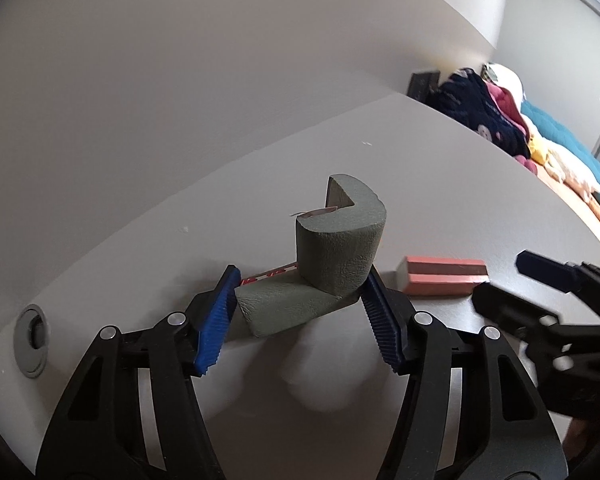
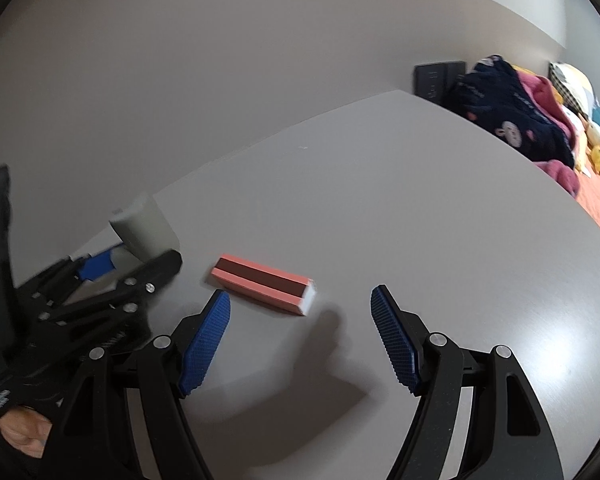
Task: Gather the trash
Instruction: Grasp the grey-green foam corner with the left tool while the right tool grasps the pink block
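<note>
A grey-green L-shaped foam corner piece (image 1: 320, 276) sits between the blue pads of my left gripper (image 1: 300, 304), which is shut on it just above the white table (image 1: 440, 184). The foam also shows blurred in the right wrist view (image 2: 144, 228). A pink and brown box (image 2: 264, 282) lies flat on the table; it also shows in the left wrist view (image 1: 440, 276). My right gripper (image 2: 300, 328) is open and empty, just short of the box, with the box's white end between its fingers' line.
A round grey cable grommet (image 1: 32, 340) sits in the table at the left. A grey wall stands behind the table. A bed with piled clothes (image 2: 512, 116) and soft toys lies beyond the table's right edge. A black device (image 2: 436, 78) stands near the far corner.
</note>
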Demonstrator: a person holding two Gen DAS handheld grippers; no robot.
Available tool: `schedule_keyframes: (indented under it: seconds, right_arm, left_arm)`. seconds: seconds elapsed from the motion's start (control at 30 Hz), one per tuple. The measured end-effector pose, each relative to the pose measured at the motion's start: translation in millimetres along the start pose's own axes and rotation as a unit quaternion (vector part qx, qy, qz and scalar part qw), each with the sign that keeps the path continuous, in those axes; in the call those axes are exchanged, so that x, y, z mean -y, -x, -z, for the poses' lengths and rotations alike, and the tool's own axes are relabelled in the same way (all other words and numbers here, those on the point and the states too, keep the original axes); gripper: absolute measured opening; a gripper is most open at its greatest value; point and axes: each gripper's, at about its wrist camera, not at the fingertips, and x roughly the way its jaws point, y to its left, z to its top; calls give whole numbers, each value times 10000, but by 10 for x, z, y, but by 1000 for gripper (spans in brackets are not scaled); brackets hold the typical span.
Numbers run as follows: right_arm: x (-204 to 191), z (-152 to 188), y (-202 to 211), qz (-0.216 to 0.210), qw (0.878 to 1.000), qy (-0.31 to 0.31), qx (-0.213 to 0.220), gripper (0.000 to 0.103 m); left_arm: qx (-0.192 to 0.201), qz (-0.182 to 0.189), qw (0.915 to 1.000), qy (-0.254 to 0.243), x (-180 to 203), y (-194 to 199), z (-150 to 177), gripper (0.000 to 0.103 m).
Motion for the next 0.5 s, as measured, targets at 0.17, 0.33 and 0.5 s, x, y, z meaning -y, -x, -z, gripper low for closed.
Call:
schedule_keyframes:
  seconds: [0.17, 0.33, 0.5]
  right_arm:
    - [-143, -44, -132, -6, 9999, 40, -100, 74]
    - [-250, -72, -271, 167, 9995, 194, -173, 74]
    - [-273, -91, -338, 293, 9988, 340, -194, 65]
  left_arm:
    - [106, -148, 9997, 165, -169, 76, -42, 60]
    - [131, -160, 9990, 384, -344, 124, -55, 60]
    - [137, -129, 9988, 444, -380, 139, -65, 60]
